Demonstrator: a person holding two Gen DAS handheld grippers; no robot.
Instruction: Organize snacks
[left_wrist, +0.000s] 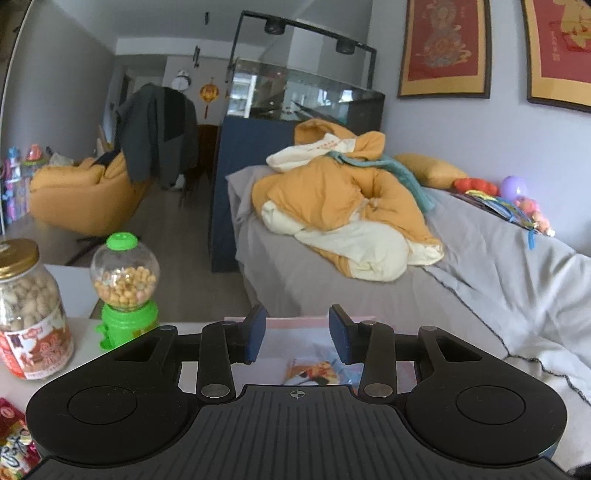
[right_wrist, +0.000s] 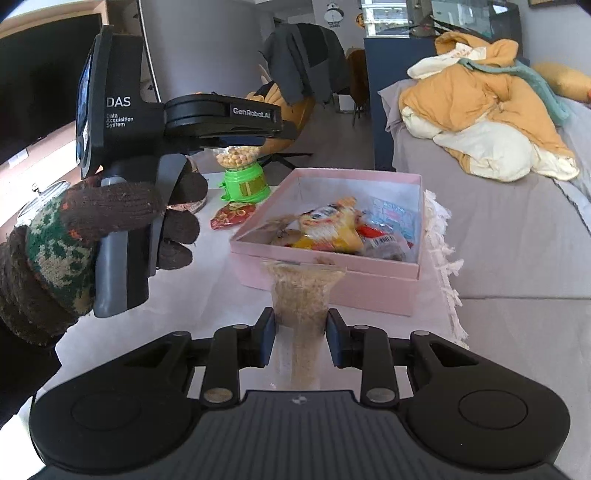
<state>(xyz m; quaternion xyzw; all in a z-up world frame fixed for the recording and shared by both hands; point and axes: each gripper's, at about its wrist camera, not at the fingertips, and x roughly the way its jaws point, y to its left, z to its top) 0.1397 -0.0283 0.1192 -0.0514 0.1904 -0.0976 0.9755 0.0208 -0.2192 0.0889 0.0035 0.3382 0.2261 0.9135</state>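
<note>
Right gripper (right_wrist: 300, 338), jaws clamped on a clear packet of tan crumbly snack (right_wrist: 301, 295), holds it just before the open pink cardboard box (right_wrist: 332, 266) of wrapped snacks on the white tabletop (right_wrist: 221, 288). Left gripper (left_wrist: 297, 338) hovers above that box, jaws apart, nothing between them.

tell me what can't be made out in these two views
- Red snack bag, left wrist view: cut off by the frame edge and the left gripper body.
- Pink box contents: near wall hides the lower packets.
- Clear snack packet in the right gripper: label unreadable.
</note>
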